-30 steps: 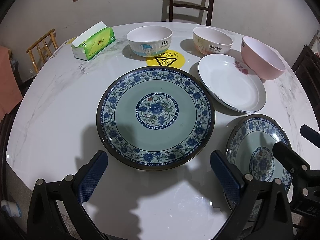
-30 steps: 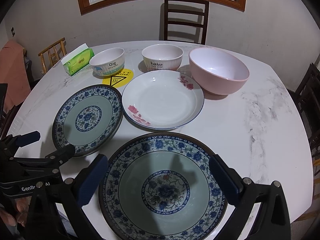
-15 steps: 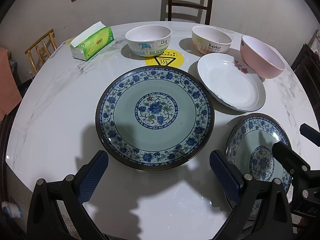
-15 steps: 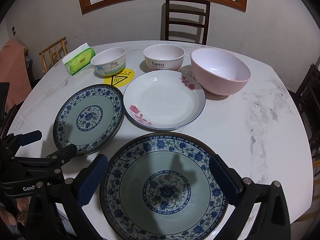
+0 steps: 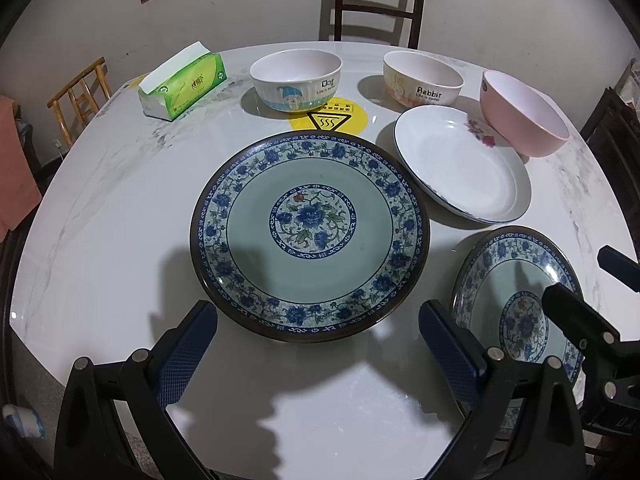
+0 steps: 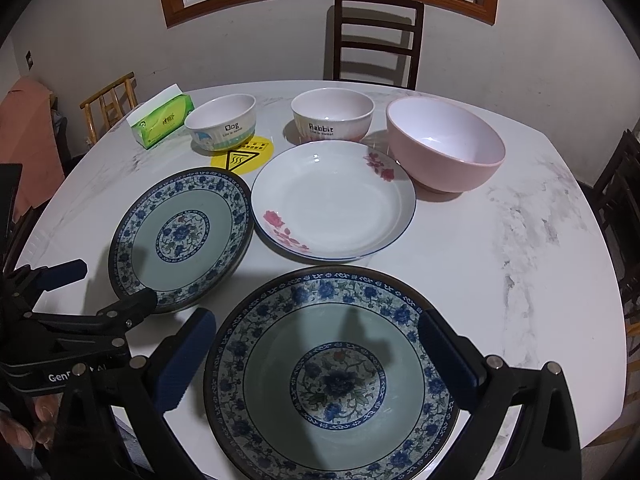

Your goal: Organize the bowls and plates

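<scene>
On the white marble table (image 5: 104, 208) lie a blue-patterned plate (image 5: 310, 234), a second blue-patterned plate (image 6: 332, 376) and a white plate with pink flowers (image 6: 334, 202). Behind them stand a "Dog" bowl (image 5: 296, 78), a "Rabbit" bowl (image 5: 422, 80) and a larger pink bowl (image 6: 444, 146). My left gripper (image 5: 318, 344) is open and empty, just short of the first patterned plate's near rim. My right gripper (image 6: 316, 356) is open and empty, its fingers either side of the second patterned plate, above it.
A green tissue pack (image 5: 184, 82) lies at the back left. A yellow hot-surface sticker (image 5: 330, 118) marks the table centre. A dark chair (image 6: 376, 40) stands behind the table, a wooden chair (image 5: 80, 96) at left. The table edge is close below both grippers.
Both grippers have edged very slightly forward toward the plates. No dish has moved and both stay open.
</scene>
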A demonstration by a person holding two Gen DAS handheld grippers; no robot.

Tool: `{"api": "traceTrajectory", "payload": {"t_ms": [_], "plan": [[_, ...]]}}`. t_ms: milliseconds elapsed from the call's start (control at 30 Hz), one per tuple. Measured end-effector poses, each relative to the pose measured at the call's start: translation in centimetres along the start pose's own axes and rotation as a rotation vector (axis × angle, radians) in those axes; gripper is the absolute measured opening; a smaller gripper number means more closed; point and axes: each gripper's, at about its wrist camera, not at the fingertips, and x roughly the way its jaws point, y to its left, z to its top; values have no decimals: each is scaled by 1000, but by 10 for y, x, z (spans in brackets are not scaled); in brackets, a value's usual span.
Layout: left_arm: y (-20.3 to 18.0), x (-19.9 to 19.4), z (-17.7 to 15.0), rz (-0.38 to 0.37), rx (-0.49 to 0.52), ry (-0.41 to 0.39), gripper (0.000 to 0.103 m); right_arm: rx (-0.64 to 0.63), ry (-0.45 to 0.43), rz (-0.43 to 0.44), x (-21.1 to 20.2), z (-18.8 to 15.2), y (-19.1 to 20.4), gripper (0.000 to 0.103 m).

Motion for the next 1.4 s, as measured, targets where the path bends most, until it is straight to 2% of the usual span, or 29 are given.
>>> {"api": "traceTrajectory", "payload": {"t_ms": [133, 233, 367, 533, 600, 633, 700, 800, 900, 1067, 1400], "plan": [[3, -1, 2, -11, -1, 1, 99, -3, -1, 6, 0, 1, 2, 103], [6, 0, 3, -20, -5, 4, 94, -7, -2, 16, 1, 2, 4, 103], [13, 2, 5, -37, -20, 15, 88, -5, 3, 47, 3, 3, 6, 92], [26, 3, 9, -67, -34, 23, 69, 4, 16, 130, 6, 5, 7, 79], [33, 5, 10, -87, -42, 31, 54, 7, 23, 172, 8, 7, 7, 69], [36, 7, 11, -95, -46, 37, 49, 7, 24, 191, 9, 8, 8, 67], [44, 10, 13, -115, -58, 47, 32, 9, 32, 224, 11, 11, 10, 61], [57, 14, 16, -151, -77, 60, 24, 14, 46, 268, 16, 17, 12, 51], [70, 17, 21, -176, -91, 64, 16, 28, 70, 320, 25, 24, 14, 48], [92, 23, 34, -197, -106, 61, 14, 71, 112, 377, 45, 36, 18, 42], [129, 57, 57, -319, -184, 129, 14, 175, 224, 467, 94, 54, 22, 40]]}}
